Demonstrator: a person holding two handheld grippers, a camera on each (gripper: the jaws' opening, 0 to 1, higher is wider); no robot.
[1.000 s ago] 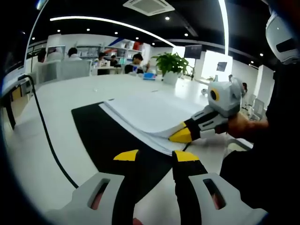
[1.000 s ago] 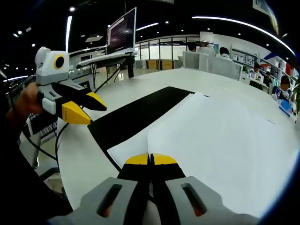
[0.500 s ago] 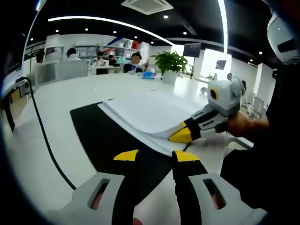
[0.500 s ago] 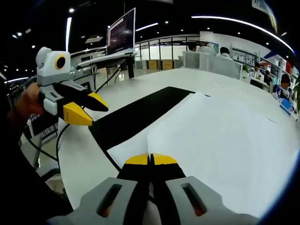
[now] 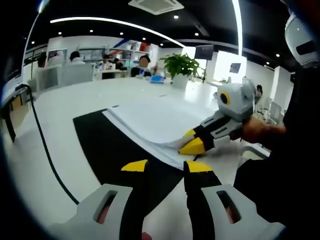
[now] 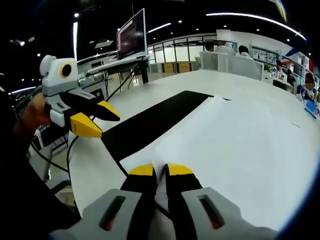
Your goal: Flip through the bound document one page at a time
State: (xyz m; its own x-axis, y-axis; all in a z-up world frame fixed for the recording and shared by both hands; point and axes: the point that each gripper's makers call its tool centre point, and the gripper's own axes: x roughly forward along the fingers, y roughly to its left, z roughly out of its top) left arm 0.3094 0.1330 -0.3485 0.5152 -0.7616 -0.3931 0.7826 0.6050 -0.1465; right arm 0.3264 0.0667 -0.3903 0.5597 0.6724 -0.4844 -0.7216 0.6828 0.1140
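A bound document [image 5: 150, 122] lies open and flat on a black mat [image 5: 107, 145], which sits on a smooth white desk [image 5: 65, 100] close to the desk's near edge. The pages are plain white paper, thin and flexible, stacked into a low block with clean straight edges; the mat is matte and dark, showing as a wide strip beside the pages.

In the right gripper view, the right gripper [image 6: 155, 170] sits at the near corner of the top page [image 6: 240, 135], its yellow-tipped jaws a narrow slit apart with the paper's edge running between them. Whether the tips are pinching the sheet or just loosely straddling it cannot be told. In the left gripper view the same corner curls up slightly off the stack where that gripper meets it.

The left gripper [image 5: 165, 166] hovers above the mat, just beside the document's long edge, with its jaws apart and nothing between them. A black cable [image 5: 42, 135] trails across the desk towards its far corner.

The page's long axis runs away from the right gripper's jaws, so the right hand is the nearer one. Turning the sheet will likely mean lifting this corner and sweeping it across towards the mat side, where the left gripper waits.
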